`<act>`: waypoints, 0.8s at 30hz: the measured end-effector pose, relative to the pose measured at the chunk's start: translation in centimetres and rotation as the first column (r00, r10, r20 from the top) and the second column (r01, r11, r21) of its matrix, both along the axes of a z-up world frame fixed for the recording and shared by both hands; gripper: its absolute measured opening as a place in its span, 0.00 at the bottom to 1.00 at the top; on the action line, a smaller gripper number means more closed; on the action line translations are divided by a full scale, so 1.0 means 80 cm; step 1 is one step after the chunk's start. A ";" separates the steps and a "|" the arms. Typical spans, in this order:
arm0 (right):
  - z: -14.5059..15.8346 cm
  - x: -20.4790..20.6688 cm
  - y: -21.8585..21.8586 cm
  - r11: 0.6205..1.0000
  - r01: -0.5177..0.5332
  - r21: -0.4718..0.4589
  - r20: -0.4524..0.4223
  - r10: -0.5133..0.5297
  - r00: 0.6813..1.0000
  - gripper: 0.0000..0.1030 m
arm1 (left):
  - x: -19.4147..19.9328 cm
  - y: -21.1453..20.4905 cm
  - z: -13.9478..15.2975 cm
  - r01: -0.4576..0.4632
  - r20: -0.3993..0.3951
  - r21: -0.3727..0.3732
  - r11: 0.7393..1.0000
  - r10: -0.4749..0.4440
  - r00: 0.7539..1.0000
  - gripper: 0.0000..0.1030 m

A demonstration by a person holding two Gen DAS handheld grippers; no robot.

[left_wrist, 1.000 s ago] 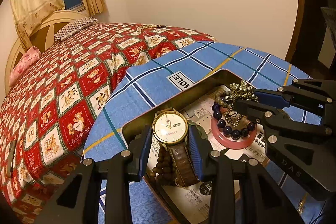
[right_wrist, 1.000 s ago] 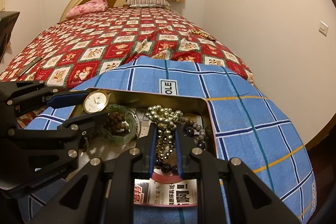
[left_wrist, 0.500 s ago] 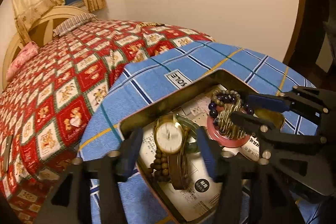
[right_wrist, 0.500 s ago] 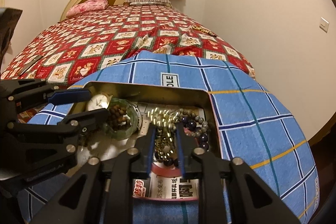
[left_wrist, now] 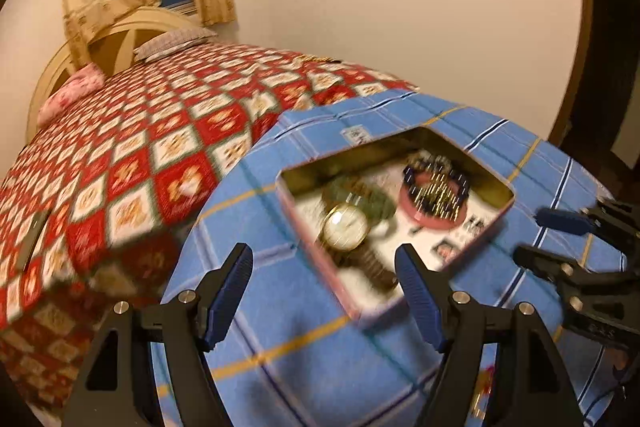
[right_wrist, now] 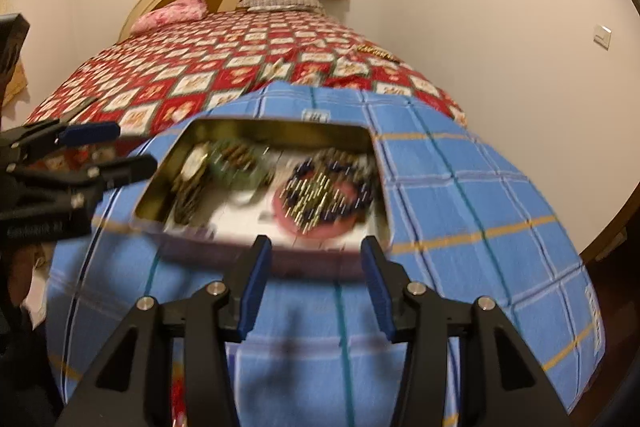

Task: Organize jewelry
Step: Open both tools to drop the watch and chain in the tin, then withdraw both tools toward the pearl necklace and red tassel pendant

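A shallow metal tin (left_wrist: 502,193) (right_wrist: 160,183) sits on a blue checked cloth. In it lie a gold watch (left_wrist: 345,227) (right_wrist: 192,163) on a brown strap, a green bangle (left_wrist: 360,197) with brown beads, and a pink ring (left_wrist: 434,215) (right_wrist: 320,219) under a dark bead bracelet and a gold bead chain (right_wrist: 310,197). My left gripper (left_wrist: 324,265) is open and empty, above the tin's near edge. My right gripper (right_wrist: 316,259) is open and empty, just in front of the tin. Each gripper shows in the other's view, the right one (left_wrist: 560,239) and the left one (right_wrist: 112,151).
The blue cloth (right_wrist: 460,211) covers a round table beside a bed with a red patterned quilt (left_wrist: 140,163). A small gold item (right_wrist: 376,51) lies on the quilt near the wall. A dark doorway is on the right.
Both grippers have opened and pulled back up out of the tin. The watch and the gold bead chain were let go and now lie in the tin.
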State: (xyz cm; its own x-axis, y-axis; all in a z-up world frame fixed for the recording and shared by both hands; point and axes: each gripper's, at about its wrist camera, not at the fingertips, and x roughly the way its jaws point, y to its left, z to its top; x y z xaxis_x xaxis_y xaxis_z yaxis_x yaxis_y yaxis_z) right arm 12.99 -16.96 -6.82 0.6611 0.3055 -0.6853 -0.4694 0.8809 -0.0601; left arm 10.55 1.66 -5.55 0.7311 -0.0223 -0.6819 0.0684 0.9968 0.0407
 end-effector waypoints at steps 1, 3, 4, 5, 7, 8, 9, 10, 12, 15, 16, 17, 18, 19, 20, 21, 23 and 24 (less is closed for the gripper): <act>-0.003 -0.009 0.000 1.000 -0.015 -0.003 -0.007 0.015 1.000 0.48 | -0.006 0.002 -0.004 -0.008 -0.006 -0.001 1.000 0.008 1.000 0.72; -0.013 -0.032 0.001 0.998 -0.055 -0.011 -0.029 0.054 0.998 0.48 | -0.020 0.005 -0.014 -0.029 -0.020 0.007 1.000 0.029 0.999 0.72; -0.018 -0.044 0.002 0.997 -0.076 -0.013 -0.039 0.075 0.996 0.48 | -0.028 0.007 -0.020 -0.045 -0.026 0.015 0.999 0.045 0.999 0.72; -0.022 -0.055 0.003 0.995 -0.096 -0.013 -0.047 0.095 0.994 0.48 | -0.034 0.009 -0.025 -0.052 -0.035 0.014 0.999 0.053 0.998 0.72; -0.029 -0.070 0.006 0.992 -0.126 -0.018 -0.060 0.124 0.990 0.47 | -0.042 0.013 -0.034 -0.063 -0.056 0.006 0.998 0.063 0.996 0.72; -0.033 -0.078 0.008 0.989 -0.143 -0.023 -0.064 0.141 0.988 0.47 | -0.045 0.014 -0.039 -0.070 -0.065 0.003 0.998 0.070 0.995 0.72; -0.035 -0.083 0.010 0.988 -0.151 -0.023 -0.067 0.149 0.987 0.47 | -0.047 0.016 -0.042 -0.074 -0.073 0.002 0.997 0.074 0.995 0.72; -0.037 -0.085 0.012 0.987 -0.157 -0.023 -0.073 0.155 0.985 0.47 | -0.049 0.017 -0.046 -0.081 -0.082 -0.002 0.997 0.080 0.993 0.72; -0.042 -0.089 0.014 0.986 -0.165 -0.014 -0.086 0.163 0.983 0.46 | -0.050 0.018 -0.050 -0.084 -0.093 -0.014 0.996 0.082 0.992 0.72; -0.044 -0.092 0.020 0.984 -0.179 -0.003 -0.090 0.178 0.980 0.44 | -0.053 0.012 -0.053 -0.078 -0.104 -0.012 0.997 0.077 0.992 0.72; -0.045 -0.093 0.023 0.982 -0.190 -0.001 -0.092 0.189 0.978 0.44 | -0.054 0.010 -0.054 -0.073 -0.105 -0.013 0.997 0.071 0.992 0.72; -0.047 -0.095 0.026 0.979 -0.202 -0.005 -0.095 0.201 0.975 0.44 | -0.055 0.007 -0.054 -0.066 -0.105 -0.013 0.998 0.064 0.992 0.72; -0.049 -0.097 0.029 0.978 -0.210 -0.012 -0.096 0.208 0.973 0.43 | -0.055 0.004 -0.054 -0.058 -0.105 -0.012 0.998 0.057 0.993 0.72; -0.051 -0.098 0.032 0.976 -0.217 -0.018 -0.096 0.214 0.972 0.37 | -0.056 0.001 -0.054 -0.051 -0.106 -0.012 0.999 0.050 0.993 0.72; -0.055 -0.096 0.035 0.975 -0.223 -0.019 -0.108 0.220 0.970 0.19 | -0.057 -0.001 -0.053 -0.045 -0.106 -0.012 0.999 0.044 0.993 0.72; -0.058 -0.096 0.034 0.975 -0.222 -0.015 -0.120 0.219 0.968 0.11 | -0.057 -0.003 -0.053 -0.038 -0.105 -0.011 0.999 0.036 0.994 0.72; -0.059 -0.091 0.030 0.978 -0.207 0.010 -0.135 0.206 0.969 0.10 | -0.058 -0.007 -0.053 -0.026 -0.107 -0.006 1.000 0.025 0.994 0.72; -0.059 -0.090 0.029 0.980 -0.200 0.011 -0.133 0.200 0.971 0.09 | -0.058 -0.009 -0.053 -0.018 -0.108 -0.007 1.000 0.018 0.994 0.72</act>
State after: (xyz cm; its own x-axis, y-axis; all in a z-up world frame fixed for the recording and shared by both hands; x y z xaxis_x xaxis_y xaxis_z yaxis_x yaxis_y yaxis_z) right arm 5.76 -14.64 -11.54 0.4902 0.4203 -0.7636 -0.6399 0.7684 0.0122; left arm 5.95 0.90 -9.80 0.6537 -0.0159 -0.7566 0.0541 0.9982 0.0258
